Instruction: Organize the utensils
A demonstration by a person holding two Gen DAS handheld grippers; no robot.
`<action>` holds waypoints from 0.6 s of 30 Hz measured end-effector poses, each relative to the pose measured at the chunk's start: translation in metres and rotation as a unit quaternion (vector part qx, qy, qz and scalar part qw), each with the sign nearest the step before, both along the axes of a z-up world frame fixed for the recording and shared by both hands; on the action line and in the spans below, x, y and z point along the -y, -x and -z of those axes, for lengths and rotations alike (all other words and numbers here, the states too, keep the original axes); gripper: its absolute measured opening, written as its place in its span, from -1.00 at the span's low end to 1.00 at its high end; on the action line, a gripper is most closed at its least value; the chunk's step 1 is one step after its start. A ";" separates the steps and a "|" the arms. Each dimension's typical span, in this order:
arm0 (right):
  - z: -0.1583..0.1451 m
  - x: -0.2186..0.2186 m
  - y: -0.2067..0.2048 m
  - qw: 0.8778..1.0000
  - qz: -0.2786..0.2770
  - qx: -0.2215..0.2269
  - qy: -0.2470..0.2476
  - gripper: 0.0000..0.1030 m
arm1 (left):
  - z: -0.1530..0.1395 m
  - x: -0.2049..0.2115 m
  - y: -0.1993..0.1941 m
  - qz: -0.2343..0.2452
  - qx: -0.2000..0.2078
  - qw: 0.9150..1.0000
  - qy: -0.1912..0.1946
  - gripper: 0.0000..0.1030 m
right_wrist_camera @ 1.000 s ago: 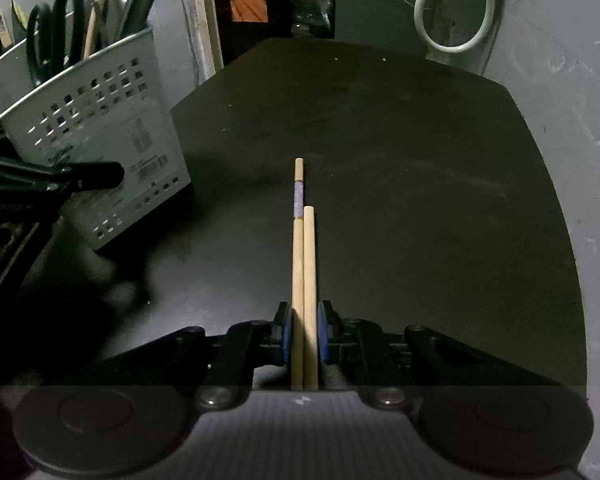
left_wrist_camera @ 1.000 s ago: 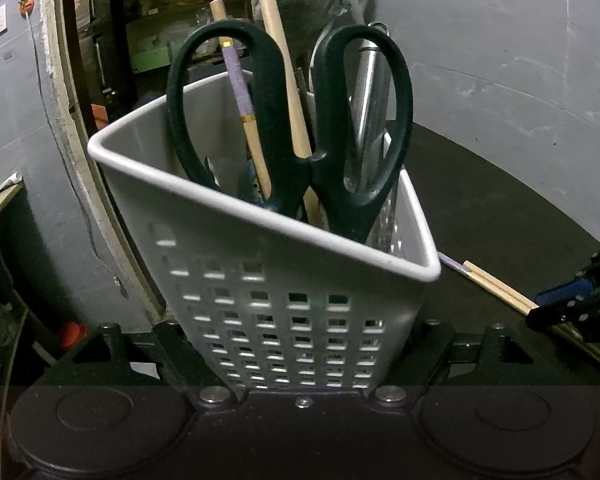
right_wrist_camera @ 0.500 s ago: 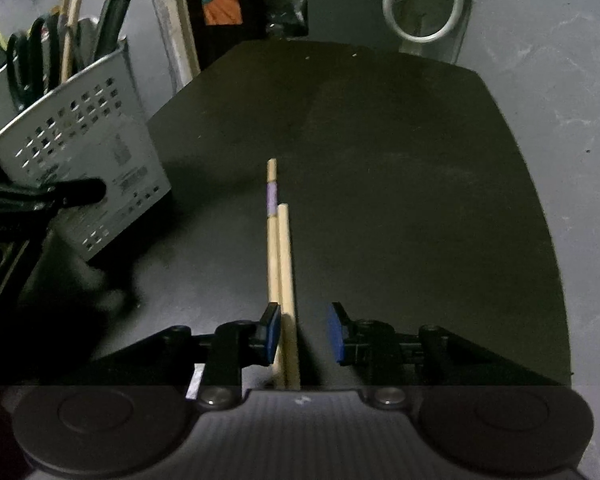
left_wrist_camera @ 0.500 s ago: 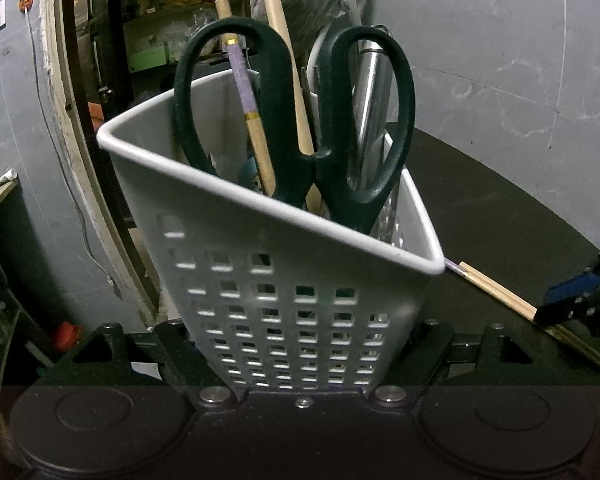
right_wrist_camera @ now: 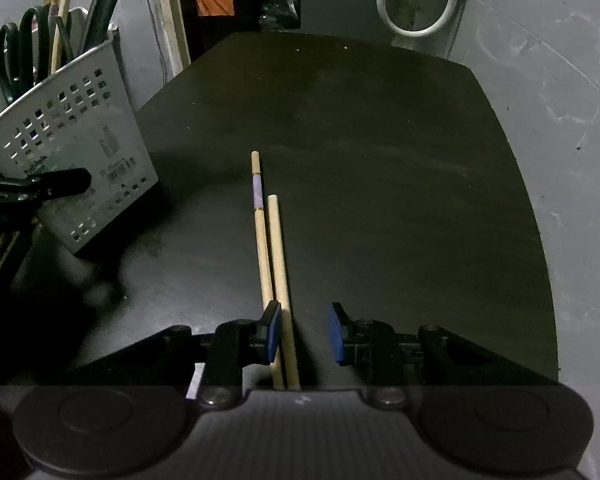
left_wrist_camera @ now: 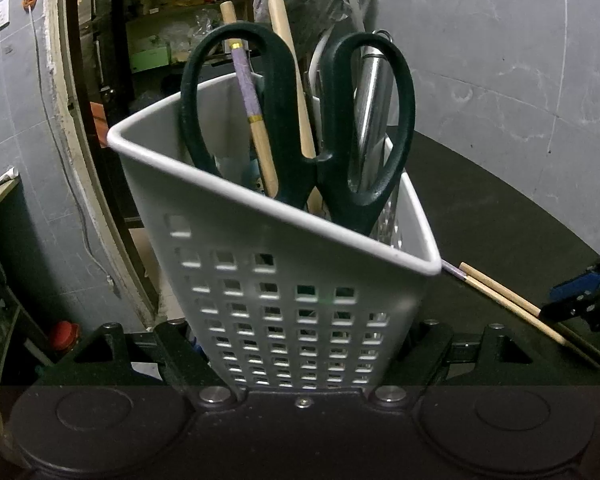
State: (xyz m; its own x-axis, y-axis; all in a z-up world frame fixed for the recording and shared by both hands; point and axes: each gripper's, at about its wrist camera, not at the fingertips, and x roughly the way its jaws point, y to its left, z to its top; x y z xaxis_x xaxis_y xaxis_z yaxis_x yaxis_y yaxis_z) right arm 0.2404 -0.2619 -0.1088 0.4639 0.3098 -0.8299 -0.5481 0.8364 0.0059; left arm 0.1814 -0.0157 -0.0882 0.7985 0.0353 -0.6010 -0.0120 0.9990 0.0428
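White perforated plastic fills the left wrist view: the utensil basket [left_wrist_camera: 300, 280] stands tilted between the jaws of the left hand-held gripper [left_wrist_camera: 300, 360], which is clenched on its lower walls. Out of the basket stick dark green scissors [left_wrist_camera: 300, 120] with their handle loops up, a chopstick with a purple band [left_wrist_camera: 252, 96] passing through the loop on the 9 o'clock side, a plain wooden stick [left_wrist_camera: 292, 80] behind the handles, and a shiny metal handle [left_wrist_camera: 370, 100] seen through the loop on the 3 o'clock side. At 4 o'clock of the basket's rim corner, two chopsticks [left_wrist_camera: 500, 296] lie on the black tabletop [left_wrist_camera: 500, 200], with the blue pad of the other gripper at their far end.

From the right wrist view, the pair of chopsticks [right_wrist_camera: 270, 260] lies side by side on the tabletop [right_wrist_camera: 380, 160], running from 6 o'clock towards 12 o'clock; the one on the 9 o'clock side reaches further and carries a purple band near its tip. The right hand-held gripper [right_wrist_camera: 304, 332] is released: its blue pads [right_wrist_camera: 336, 332] stand apart, the chopsticks between them, close against the pad on the 9 o'clock side and clear of the other. The basket sits at 10 o'clock, near the tabletop's edge, with a black finger [right_wrist_camera: 60, 184] of the left gripper against its labelled wall.
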 end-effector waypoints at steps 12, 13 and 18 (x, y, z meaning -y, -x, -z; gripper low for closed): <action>0.005 -0.014 -0.014 1.000 -0.027 0.003 0.007 -0.86 | 0.000 0.003 0.002 -0.006 -0.002 1.000 -0.002 0.58; 0.004 -0.015 -0.019 1.000 -0.028 0.005 0.004 -0.87 | 0.000 0.003 0.002 -0.006 -0.002 1.000 -0.002 0.58; -0.002 -0.021 -0.045 0.999 -0.030 0.002 -0.022 -0.87 | 0.001 0.005 0.003 -0.007 -0.002 1.000 -0.005 0.58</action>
State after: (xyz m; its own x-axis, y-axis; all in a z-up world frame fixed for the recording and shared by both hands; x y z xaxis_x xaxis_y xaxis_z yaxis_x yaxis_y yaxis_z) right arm 0.2856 -0.2407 -0.1064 0.4459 0.3736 -0.8134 -0.5978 0.8007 0.0401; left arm 0.1788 -0.0206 -0.0893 0.7958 0.0526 -0.6033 -0.0267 0.9983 0.0518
